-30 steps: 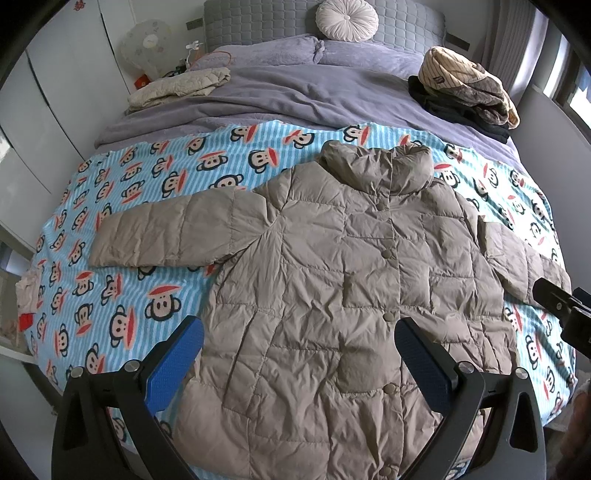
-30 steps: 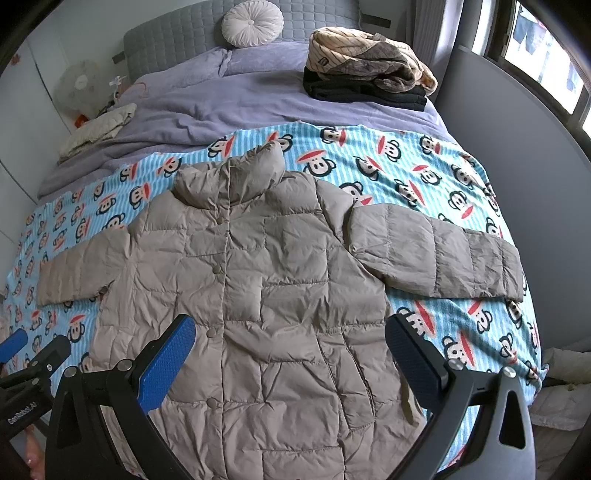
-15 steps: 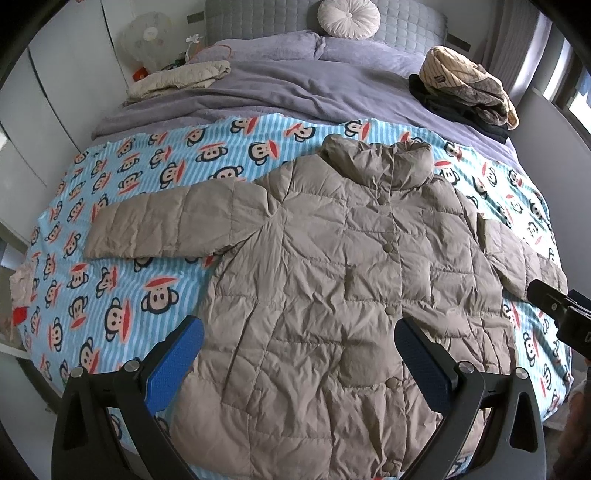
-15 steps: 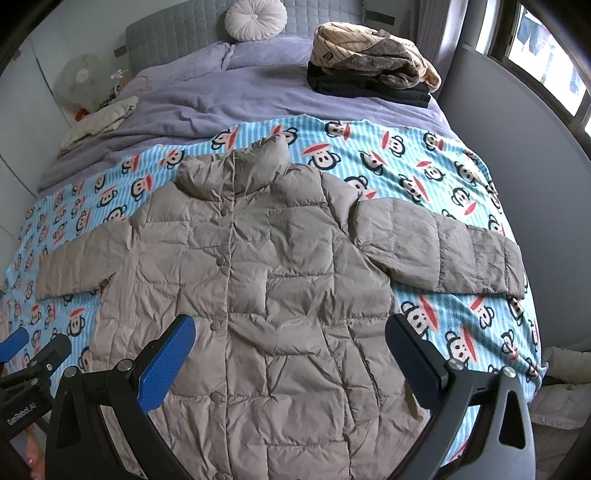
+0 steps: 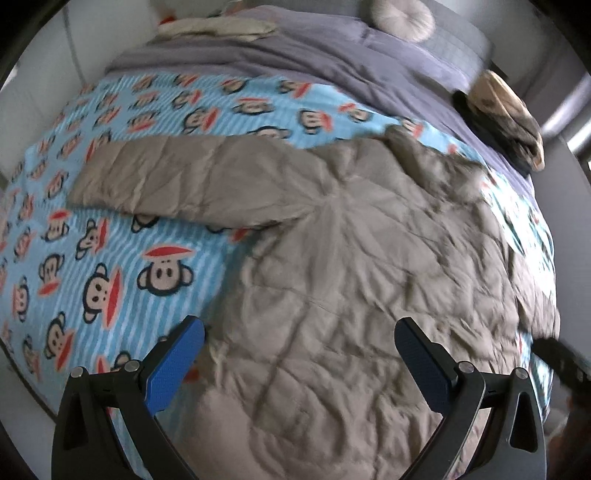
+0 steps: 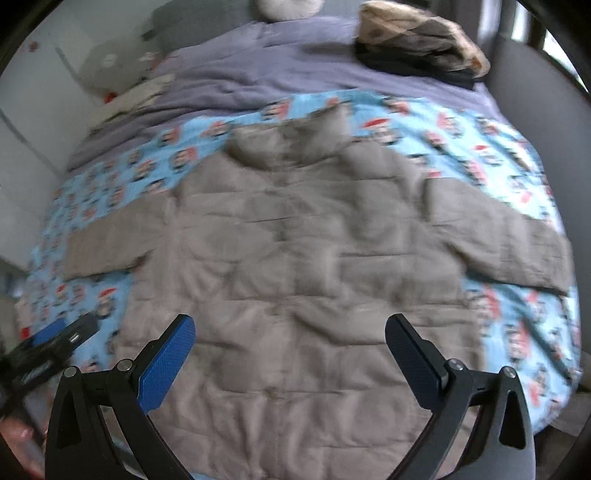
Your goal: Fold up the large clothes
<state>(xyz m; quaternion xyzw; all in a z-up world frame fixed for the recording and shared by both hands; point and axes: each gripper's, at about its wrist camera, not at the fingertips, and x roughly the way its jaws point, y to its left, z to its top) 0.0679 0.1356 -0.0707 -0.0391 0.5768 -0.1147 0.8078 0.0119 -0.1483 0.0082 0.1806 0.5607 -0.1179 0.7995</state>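
Observation:
A taupe quilted puffer coat (image 5: 351, 258) (image 6: 306, 258) lies face up and spread flat on a blue monkey-print blanket (image 5: 92, 240) (image 6: 480, 147), collar toward the headboard. Its left sleeve (image 5: 177, 181) and right sleeve (image 6: 509, 243) stretch out sideways. My left gripper (image 5: 299, 343) hovers open above the coat's lower left side, near its edge. My right gripper (image 6: 290, 338) hovers open above the coat's lower middle. Nothing is held between either pair of blue pads. The left gripper also shows at the lower left of the right wrist view. Both views are motion-blurred.
A lilac duvet (image 5: 295, 55) (image 6: 277, 66) covers the bed's head end, with a round cushion (image 5: 402, 18). A stack of folded clothes (image 6: 421, 40) (image 5: 506, 110) sits at the back right, beige garments (image 5: 221, 27) at back left. A grey wall panel (image 6: 535, 92) borders the right.
Both grippers have dropped closer to the coat and moved forward. The left one has swung toward the coat's left sleeve side. The coat itself lies as before; both grippers stay open.

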